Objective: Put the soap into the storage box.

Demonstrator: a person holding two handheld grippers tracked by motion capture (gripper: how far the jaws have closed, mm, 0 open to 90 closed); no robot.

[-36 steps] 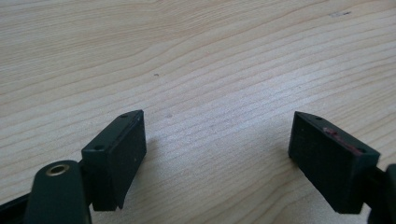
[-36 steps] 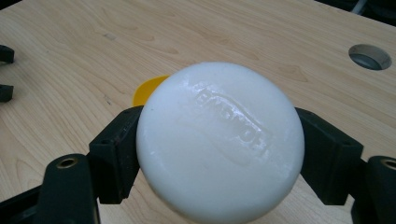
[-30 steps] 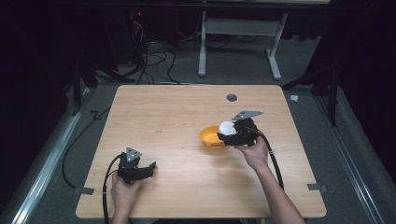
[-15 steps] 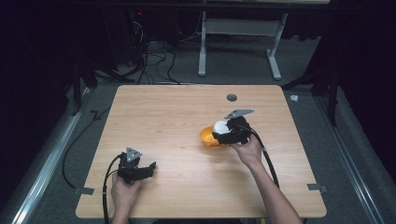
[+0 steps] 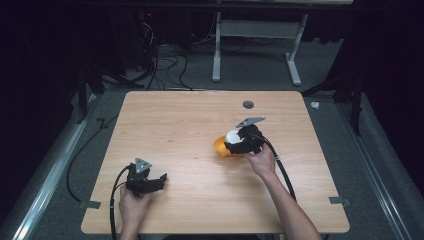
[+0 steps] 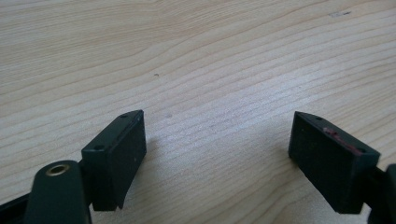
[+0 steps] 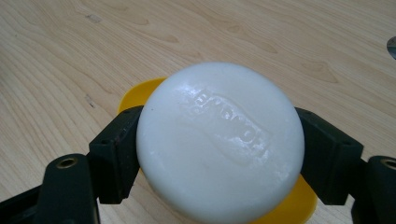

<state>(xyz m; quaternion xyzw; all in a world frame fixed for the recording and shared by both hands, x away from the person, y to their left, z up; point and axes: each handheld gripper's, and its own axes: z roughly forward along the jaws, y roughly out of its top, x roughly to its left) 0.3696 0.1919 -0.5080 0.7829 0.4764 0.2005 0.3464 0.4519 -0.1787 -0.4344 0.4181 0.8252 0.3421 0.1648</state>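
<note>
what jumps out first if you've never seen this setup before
The eye goes first to the white bar of soap, clamped between the jaws of the right gripper and held just over a yellow dish right of the table's middle. Next comes the left gripper, resting near the front left of the wooden table with its jaws wide apart and nothing between them.

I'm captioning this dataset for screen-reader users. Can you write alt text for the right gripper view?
A round white bar of soap with embossed lettering is clamped between the two black jaws of the right hand-held gripper. Beneath it sits a yellow dish on the light wooden table.
</note>
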